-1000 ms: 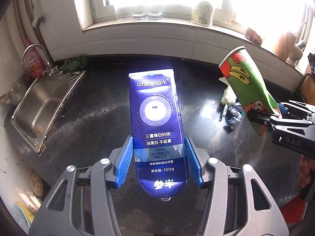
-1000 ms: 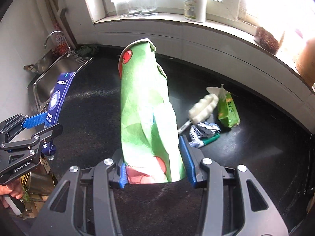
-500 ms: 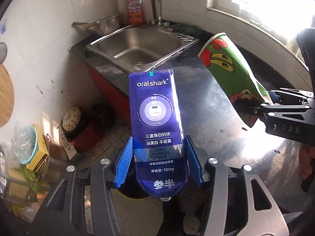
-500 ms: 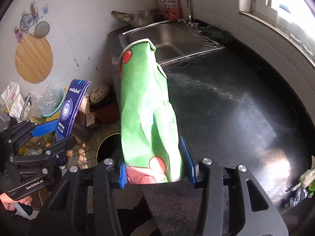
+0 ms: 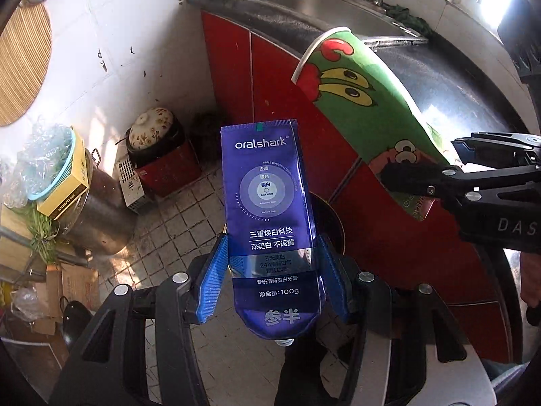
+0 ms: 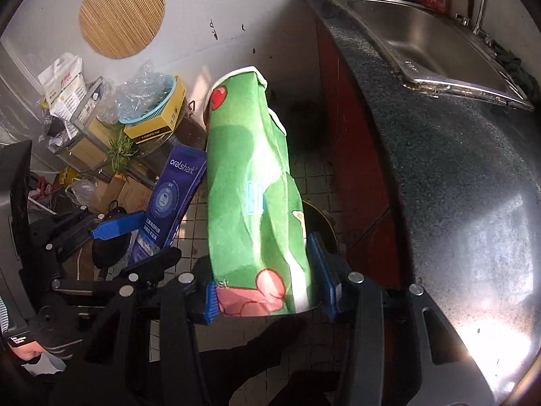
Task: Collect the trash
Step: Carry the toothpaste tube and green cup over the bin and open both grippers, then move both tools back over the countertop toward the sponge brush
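My left gripper [image 5: 274, 280] is shut on a blue "oralshark" toothpaste tube [image 5: 268, 203], held upright over the tiled floor. It also shows in the right wrist view [image 6: 169, 199]. My right gripper [image 6: 270, 291] is shut on a crumpled green cartoon-print paper cup [image 6: 253, 203], seen at the right of the left wrist view [image 5: 365, 115]. A dark round trash bin [image 6: 321, 226] on the floor lies just behind both items, partly hidden by them; its rim shows in the left wrist view [image 5: 333, 216].
Red cabinet fronts [image 5: 270, 77] and the black counter [image 6: 456, 169] with a steel sink [image 6: 422, 37] stand to the right. Floor clutter at left: a metal pot [image 5: 101, 216], a yellow box [image 5: 67, 182], a patterned lidded pot [image 5: 152, 128], cardboard boxes [image 6: 118, 189].
Both grippers have swung left and down from the counter to the floor beside the cabinets, carrying the tube and the cup. The trash bin has come into view under them.
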The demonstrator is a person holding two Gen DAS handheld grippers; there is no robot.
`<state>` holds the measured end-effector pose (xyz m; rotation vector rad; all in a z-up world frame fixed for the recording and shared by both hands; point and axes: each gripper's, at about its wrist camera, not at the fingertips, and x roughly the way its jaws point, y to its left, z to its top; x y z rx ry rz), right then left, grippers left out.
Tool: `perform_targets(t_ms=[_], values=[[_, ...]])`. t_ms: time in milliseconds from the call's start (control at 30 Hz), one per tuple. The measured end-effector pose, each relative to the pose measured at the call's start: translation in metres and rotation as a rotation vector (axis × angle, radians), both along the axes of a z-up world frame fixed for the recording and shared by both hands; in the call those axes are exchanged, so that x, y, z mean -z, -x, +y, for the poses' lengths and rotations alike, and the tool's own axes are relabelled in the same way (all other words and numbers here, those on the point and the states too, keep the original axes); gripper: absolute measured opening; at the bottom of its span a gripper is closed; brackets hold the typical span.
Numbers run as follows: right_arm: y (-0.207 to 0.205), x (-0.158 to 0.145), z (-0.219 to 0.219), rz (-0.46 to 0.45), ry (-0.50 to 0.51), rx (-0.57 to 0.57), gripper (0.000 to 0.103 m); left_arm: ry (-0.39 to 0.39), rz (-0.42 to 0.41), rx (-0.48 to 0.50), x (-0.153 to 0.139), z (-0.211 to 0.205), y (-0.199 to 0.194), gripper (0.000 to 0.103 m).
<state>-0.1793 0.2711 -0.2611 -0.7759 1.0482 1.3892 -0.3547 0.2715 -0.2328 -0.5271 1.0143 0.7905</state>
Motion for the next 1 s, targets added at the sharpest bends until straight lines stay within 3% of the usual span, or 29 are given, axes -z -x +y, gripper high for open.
perform_targets(t_ms=[267,633,667,700,733,767,1000], values=[[0.001,0.071,0.022,-0.001,0.138,-0.003,0.046,0.134,0.0,-0.004,0.081,0.026,0.002,0.052],[0.002,0.09,0.034,0.012,0.179,0.025,0.047,0.193,-0.024,-0.001,0.108,0.042,-0.001,0.053],[0.0,0.091,0.034,0.025,0.182,0.033,0.051,0.195,-0.022,-0.004,0.109,0.042,-0.001,0.057],[-0.002,0.09,0.034,0.038,0.185,0.043,0.068,0.197,-0.021,-0.01,0.109,0.042,0.0,0.064],[-0.002,0.089,0.035,0.042,0.176,0.052,0.077,0.192,-0.019,-0.02,0.11,0.043,0.001,0.08],[-0.003,0.087,0.035,0.039,0.161,0.055,0.084,0.177,-0.022,-0.033,0.108,0.043,0.003,0.086],[0.001,0.078,0.034,0.045,0.158,0.037,0.084,0.178,-0.038,-0.046,0.101,0.041,0.015,0.086]])
